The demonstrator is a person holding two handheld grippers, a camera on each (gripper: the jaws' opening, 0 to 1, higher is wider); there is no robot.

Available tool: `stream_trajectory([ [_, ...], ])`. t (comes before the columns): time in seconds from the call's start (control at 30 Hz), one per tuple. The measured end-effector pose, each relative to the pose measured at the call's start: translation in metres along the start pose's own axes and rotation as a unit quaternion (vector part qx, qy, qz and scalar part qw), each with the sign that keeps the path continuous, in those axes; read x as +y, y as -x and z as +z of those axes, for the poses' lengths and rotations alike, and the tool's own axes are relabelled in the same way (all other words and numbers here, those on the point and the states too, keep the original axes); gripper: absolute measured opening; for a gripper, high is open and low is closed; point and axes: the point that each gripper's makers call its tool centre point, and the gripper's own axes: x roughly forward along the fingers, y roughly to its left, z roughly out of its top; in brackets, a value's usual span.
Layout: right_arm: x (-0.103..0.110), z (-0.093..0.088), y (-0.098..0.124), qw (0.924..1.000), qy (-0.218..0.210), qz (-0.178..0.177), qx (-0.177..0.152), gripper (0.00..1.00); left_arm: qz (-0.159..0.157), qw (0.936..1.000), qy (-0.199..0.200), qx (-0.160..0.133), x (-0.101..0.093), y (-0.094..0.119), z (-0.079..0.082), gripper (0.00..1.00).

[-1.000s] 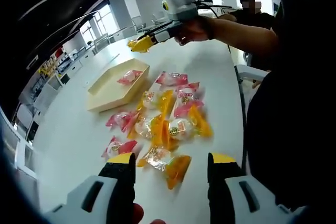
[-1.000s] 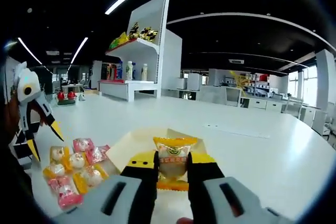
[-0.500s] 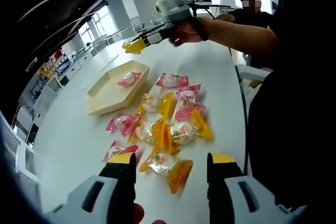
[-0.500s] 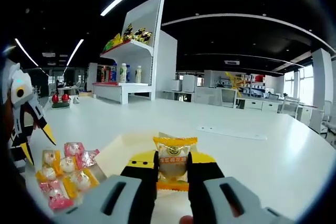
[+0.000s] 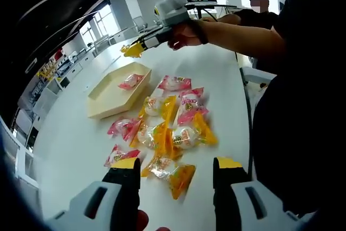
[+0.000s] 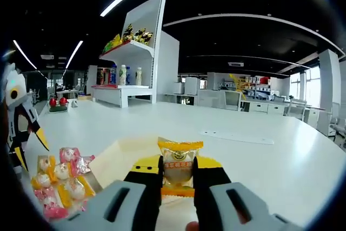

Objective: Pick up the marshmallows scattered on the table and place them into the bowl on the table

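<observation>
Several wrapped marshmallows [image 5: 170,128], pink and orange, lie scattered on the white table ahead of my open left gripper [image 5: 173,171]. A pale hexagonal bowl [image 5: 102,98] sits to their left with one pink marshmallow [image 5: 130,81] inside. My right gripper [image 5: 132,50] hangs above the bowl's far end, held by a person's hand. In the right gripper view my right gripper [image 6: 178,169] is shut on an orange-wrapped marshmallow [image 6: 179,166], over the bowl [image 6: 121,152]. The scattered marshmallows [image 6: 59,179] lie at lower left, with the left gripper [image 6: 21,128] above them.
The white table [image 5: 81,139] runs far and wide. A person's arm [image 5: 243,31] crosses the left gripper view at top right, and a dark body fills the right side. White shelves [image 6: 138,52] with bottles and snacks stand behind the table.
The right gripper has drifted left over the bowl with its orange marshmallow. The left gripper has barely moved.
</observation>
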Motion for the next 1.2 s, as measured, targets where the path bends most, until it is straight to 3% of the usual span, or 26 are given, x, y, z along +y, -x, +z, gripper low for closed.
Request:
stream_trajectory([
  [0.1, 0.001, 0.003, -0.003, 1.0000, 0.001, 0.004, -0.006, 0.22, 0.000, 1.0000, -0.004, 0.005, 0.001, 0.000, -0.002, 0.54],
  [0.4, 0.002, 0.001, -0.013, 0.9998, 0.001, -0.011, 0.018, 0.22, -0.003, 1.0000, -0.005, 0.005, -0.001, -0.001, -0.002, 0.54],
  [0.67, 0.001, 0.005, -0.014, 0.9998, -0.010, -0.011, 0.009, 0.22, -0.005, 0.9999, -0.007, 0.007, -0.003, 0.001, -0.002, 0.54],
  [0.7, -0.002, 0.002, -0.014, 0.9995, 0.015, -0.024, 0.016, 0.22, -0.004, 0.9999, -0.010, 0.006, -0.003, 0.002, -0.001, 0.54],
  [0.87, 0.006, 0.001, -0.017, 0.9998, 0.008, -0.009, 0.013, 0.22, 0.001, 1.0000, -0.007, -0.003, 0.000, 0.004, 0.002, 0.54],
  [1.2, 0.003, -0.003, -0.019, 0.9996, 0.014, -0.014, 0.020, 0.22, 0.000, 1.0000, -0.001, 0.002, 0.000, 0.003, -0.005, 0.54],
])
